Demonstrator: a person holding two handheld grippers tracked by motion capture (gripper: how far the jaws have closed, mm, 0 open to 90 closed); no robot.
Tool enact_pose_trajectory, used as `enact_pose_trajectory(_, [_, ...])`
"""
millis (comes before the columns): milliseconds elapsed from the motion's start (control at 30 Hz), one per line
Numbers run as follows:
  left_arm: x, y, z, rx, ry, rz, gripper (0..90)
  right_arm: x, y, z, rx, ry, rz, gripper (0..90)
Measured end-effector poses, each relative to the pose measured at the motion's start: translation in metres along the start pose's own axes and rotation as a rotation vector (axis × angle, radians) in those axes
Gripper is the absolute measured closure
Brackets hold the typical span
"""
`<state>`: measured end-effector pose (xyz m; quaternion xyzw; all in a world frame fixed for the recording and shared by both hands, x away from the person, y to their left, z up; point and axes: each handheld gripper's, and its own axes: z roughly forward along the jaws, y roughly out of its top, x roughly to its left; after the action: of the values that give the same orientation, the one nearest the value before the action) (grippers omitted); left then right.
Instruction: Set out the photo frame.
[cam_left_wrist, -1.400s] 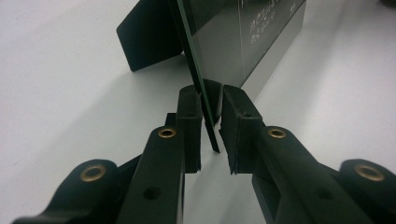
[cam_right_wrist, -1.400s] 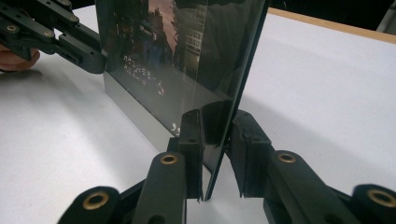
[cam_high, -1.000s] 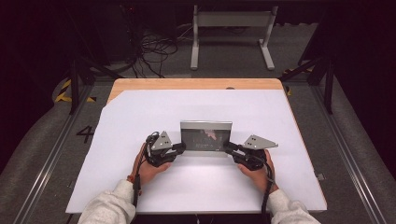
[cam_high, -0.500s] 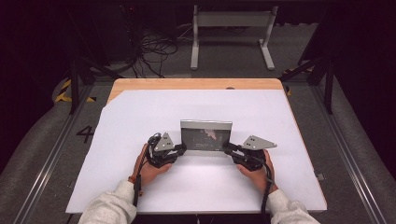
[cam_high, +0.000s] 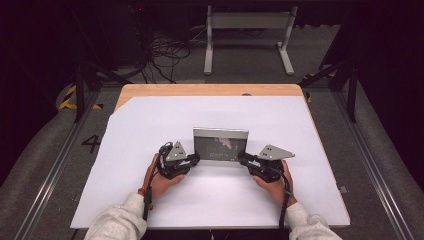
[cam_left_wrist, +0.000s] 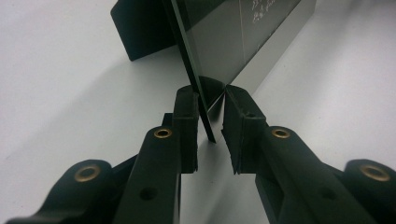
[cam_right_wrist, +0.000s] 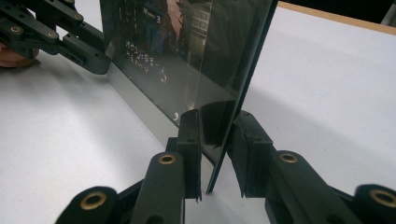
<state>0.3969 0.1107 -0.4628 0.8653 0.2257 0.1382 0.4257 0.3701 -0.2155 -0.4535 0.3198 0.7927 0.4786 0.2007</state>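
Black jaws of the left gripper (cam_left_wrist: 209, 116) straddle the near lower corner of the picture frame (cam_high: 220, 145). One pad sits against the frame's back face; the other stands a sliver off the glass, so the jaws look slack rather than clamped. The right gripper (cam_right_wrist: 215, 140) shows the same at the opposite lower corner: frame edge between the jaws, a small gap visible on the right side.

From the high view, the left gripper (cam_high: 192, 159) and right gripper (cam_high: 243, 159) meet the frame from its two short ends, both at table level. The frame stands upright on its long edge at mid-table on the white sheet (cam_high: 150, 125), long axis running left to right, glass toward the person. Its stand (cam_left_wrist: 140, 28) props it from behind.

Judgement: each hand is equally near its own end. The coming move turns on the frame's edge staying centred between the jaws; a sideways pull could tip it.
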Motion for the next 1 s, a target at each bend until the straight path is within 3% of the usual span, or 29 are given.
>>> enact_pose_trajectory(400, [-0.002,0.0,-0.001,0.002,0.005,0.001,75.0,0.001,0.002,0.0,0.016,-0.012,-0.01,73.4])
enact_pose_trajectory(1000, [-0.003,0.006,-0.012,-0.055,0.023,0.01,72.4,0.004,0.012,-0.004,-0.005,-0.053,-0.03,73.2])
